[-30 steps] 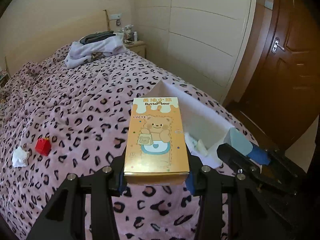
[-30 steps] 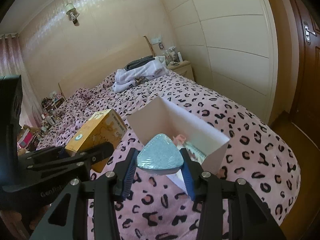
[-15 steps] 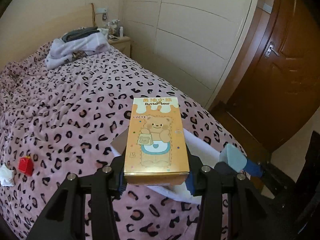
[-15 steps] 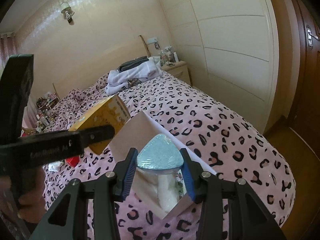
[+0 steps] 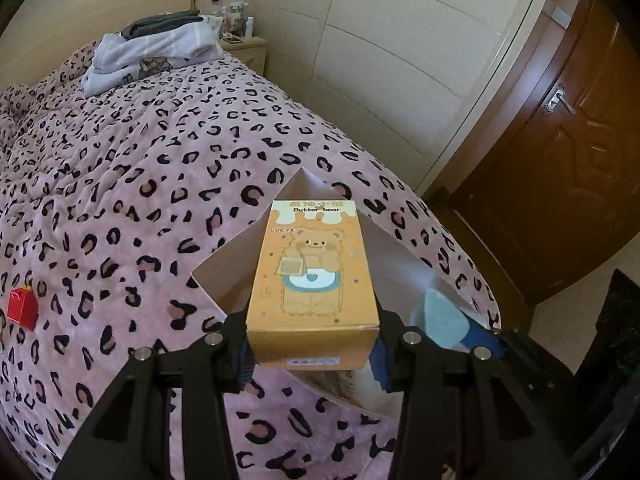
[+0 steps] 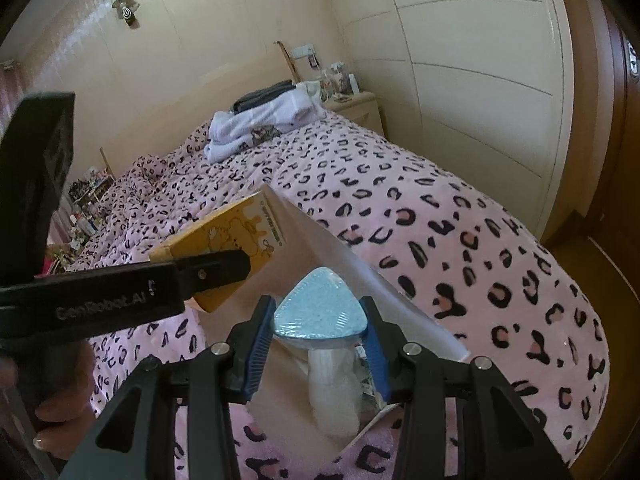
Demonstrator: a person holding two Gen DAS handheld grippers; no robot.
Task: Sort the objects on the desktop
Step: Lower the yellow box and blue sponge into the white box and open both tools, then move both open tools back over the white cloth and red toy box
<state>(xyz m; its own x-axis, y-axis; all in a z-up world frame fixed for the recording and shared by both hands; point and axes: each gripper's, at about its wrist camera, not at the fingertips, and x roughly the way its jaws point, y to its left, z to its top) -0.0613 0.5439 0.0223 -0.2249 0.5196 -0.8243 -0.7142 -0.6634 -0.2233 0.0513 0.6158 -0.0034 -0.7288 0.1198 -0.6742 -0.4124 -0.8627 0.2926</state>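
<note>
My left gripper [image 5: 312, 354] is shut on an orange "Butter bear" box [image 5: 314, 268] and holds it over an open white cardboard box [image 5: 236, 256] on the bed. That orange box [image 6: 224, 236] and the left gripper's arm [image 6: 120, 296] also appear at the left of the right wrist view. My right gripper [image 6: 318, 344] is shut on a light blue rounded triangular sponge [image 6: 320, 312] above the same white box [image 6: 360, 276]. Inside the white box lie a white roll [image 6: 332, 392] and some wrapped items. The sponge [image 5: 438, 320] shows right of the orange box.
The bed has a pink leopard-print blanket [image 5: 120, 168]. A small red toy house [image 5: 22, 310] lies on it at the left. Folded clothes [image 5: 160, 48] sit near the headboard, beside a nightstand [image 5: 244, 46]. A brown door [image 5: 560, 160] stands on the right. A hand [image 6: 52, 392] grips the left tool.
Both grippers have moved forward and down over the white box, which now lies directly beneath the orange box and the sponge. Both grips are unchanged.
</note>
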